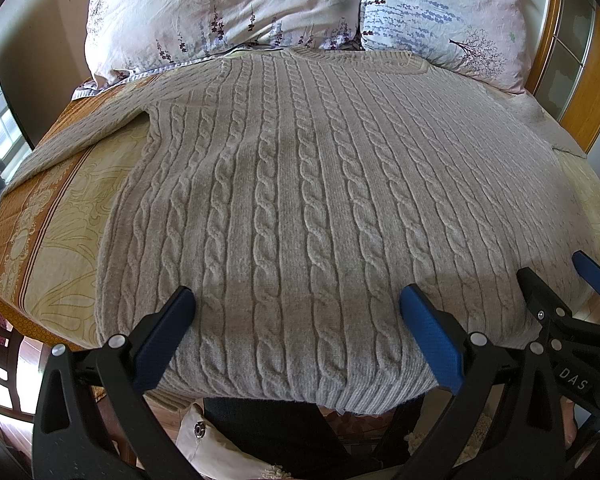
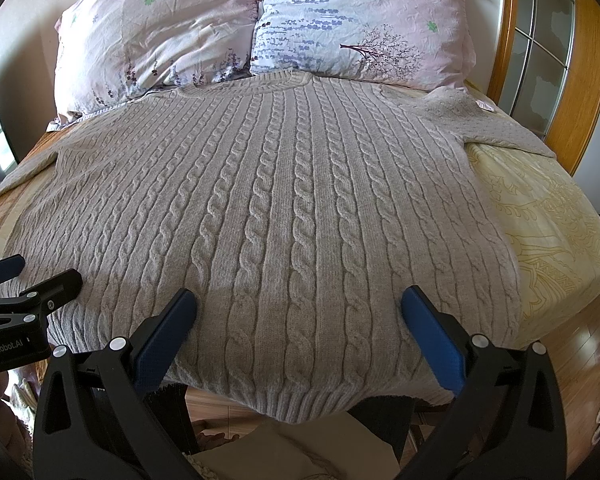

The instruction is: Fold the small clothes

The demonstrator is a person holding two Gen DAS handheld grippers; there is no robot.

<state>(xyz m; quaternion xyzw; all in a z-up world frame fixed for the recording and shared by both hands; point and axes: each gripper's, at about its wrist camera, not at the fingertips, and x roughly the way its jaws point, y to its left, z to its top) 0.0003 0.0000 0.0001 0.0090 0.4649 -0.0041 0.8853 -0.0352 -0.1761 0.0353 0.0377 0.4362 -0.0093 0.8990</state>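
I see my left gripper [image 1: 296,300] with jaws spread wide, holding nothing. My right gripper [image 2: 298,300] is the same. The sweater [image 1: 320,200] lies flat on the bed [image 1: 60,220], its hem between and beneath both jaws.

A grey-beige cable-knit sweater [image 1: 300,200] lies spread flat, front up, across a bed w/ a yellow patterned cover [image 2: 548,216]. Its ribbed neckline [image 2: 284,80] touches two floral pillows [image 2: 160,32] at the far end; the ribbed hem [image 2: 296,404] hangs just over the near edge of the bed. Vertical rope cables run neck to hem, no folds in the body (only slight rippling near the hem). Both sleeves are stretched outward: the left sleeve [image 1: 80,140] angles toward the left edge of the bed, the right sleeve [image 2: 500,128] reaches toward the wooden frame.
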